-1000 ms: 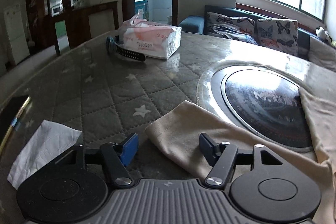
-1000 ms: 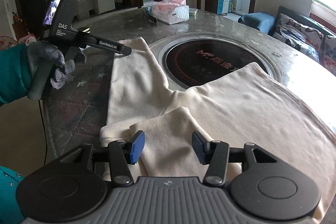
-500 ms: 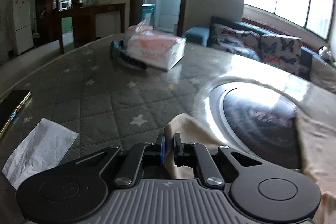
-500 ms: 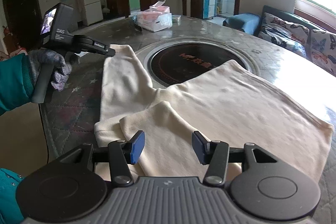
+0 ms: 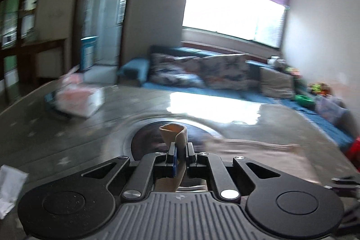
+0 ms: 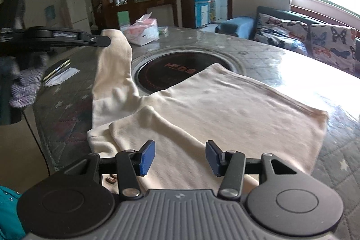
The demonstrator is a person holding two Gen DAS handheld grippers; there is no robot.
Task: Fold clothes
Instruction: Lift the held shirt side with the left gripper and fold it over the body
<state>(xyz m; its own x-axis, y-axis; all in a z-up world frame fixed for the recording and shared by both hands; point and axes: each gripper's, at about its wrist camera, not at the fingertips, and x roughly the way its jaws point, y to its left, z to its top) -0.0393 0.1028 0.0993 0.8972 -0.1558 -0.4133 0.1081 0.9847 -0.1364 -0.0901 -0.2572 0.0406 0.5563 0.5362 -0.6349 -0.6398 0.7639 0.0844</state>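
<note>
Sleeve [image 6: 113, 53] hangs lifted off the table [image 6: 67, 102], pinched in the left gripper [image 6: 107, 40]; right gripper [image 6: 180, 158] gapes empty over the shirt [image 6: 225, 109].

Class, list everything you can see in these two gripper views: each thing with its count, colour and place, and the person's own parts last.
Garment: one, cream, spread on the table, one sleeve lifted.
Table: one, grey quilted cover with white stars.
Round inset: one, black, table centre, partly under the garment.
Tissue box: one, pink and white, far side of the table.
Paper: one, white, table's left edge.
Sofa: one, blue with butterfly cushions, under the window.
Fridge: one, white, back left.
Left gripper: one, black, shut on the sleeve end.
Right gripper: one, black with blue pads, open above the garment.
Gloved hand: one, grey, holding the left gripper.
</note>
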